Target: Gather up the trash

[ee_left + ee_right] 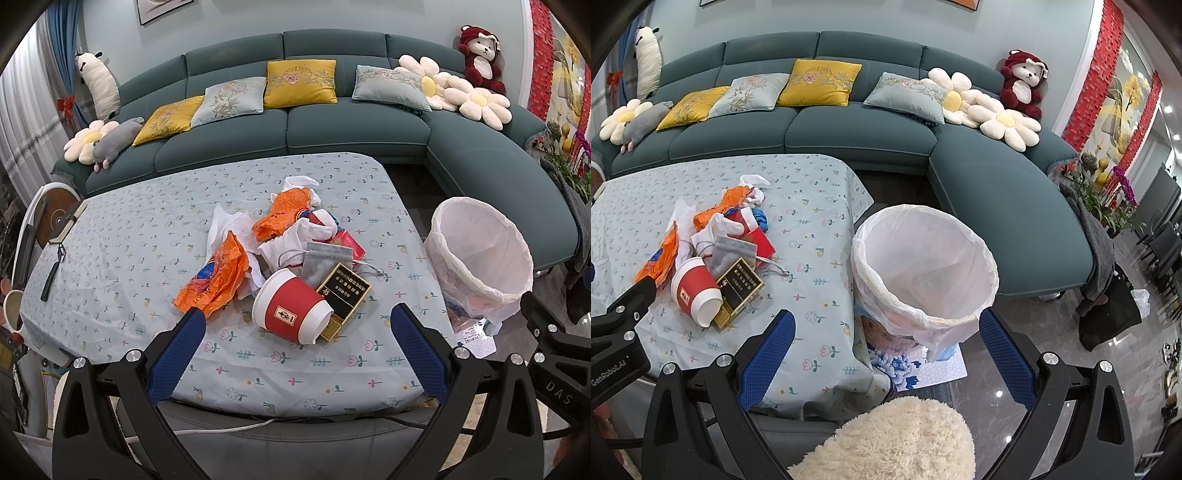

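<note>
Beside the lined bin [923,266], the table [129,258] holds the trash: a tipped red cup [291,310], a black-and-gold box [341,295], orange wrappers [218,273]. The left gripper [297,328] hovers just short of the cup, fingers spread and empty. The right gripper [886,328] hangs before the bin, equally wide, holding nothing.

The left gripper [297,325] is held with its blue-padded fingers [177,354] spread wide, nothing between them. The right gripper [886,326] is likewise splayed and holds nothing. Each shows at the edge of the other's view, apparently level with it, though the fisheye distorts this.
</note>
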A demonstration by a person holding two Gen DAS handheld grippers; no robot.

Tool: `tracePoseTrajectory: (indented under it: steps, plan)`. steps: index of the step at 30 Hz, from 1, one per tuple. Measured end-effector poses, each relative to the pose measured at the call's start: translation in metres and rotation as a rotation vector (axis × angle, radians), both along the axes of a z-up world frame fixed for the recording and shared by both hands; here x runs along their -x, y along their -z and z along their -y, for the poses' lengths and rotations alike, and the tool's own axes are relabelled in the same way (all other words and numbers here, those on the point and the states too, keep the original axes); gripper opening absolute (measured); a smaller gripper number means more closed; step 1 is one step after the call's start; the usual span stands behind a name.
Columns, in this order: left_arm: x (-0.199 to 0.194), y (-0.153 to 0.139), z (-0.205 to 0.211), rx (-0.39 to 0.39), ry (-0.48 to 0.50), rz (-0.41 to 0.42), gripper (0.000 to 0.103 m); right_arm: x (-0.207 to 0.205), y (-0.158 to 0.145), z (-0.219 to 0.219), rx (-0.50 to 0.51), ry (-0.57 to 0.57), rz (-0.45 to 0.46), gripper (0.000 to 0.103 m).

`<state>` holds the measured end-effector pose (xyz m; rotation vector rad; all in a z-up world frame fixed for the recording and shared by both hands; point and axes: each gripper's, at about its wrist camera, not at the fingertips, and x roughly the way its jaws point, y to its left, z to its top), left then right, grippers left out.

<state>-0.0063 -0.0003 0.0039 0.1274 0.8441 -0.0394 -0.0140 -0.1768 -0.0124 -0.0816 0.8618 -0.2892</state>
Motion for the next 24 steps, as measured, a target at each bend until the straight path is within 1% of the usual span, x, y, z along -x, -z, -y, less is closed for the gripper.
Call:
tracePoseTrajectory:
  steps: [19,24]
  plan:
    - [0.0019,-0.0020,0.0029,0.009,0.010,0.000,0.095,-0.0008,-0.0004,0.0017,0.001,0.002,0.001,0.096]
    - [0.0029,-0.0022,0.0031,0.016,0.015,0.000,0.095,0.0000,-0.0048,0.0062,0.004,0.007,0.005,0.096]
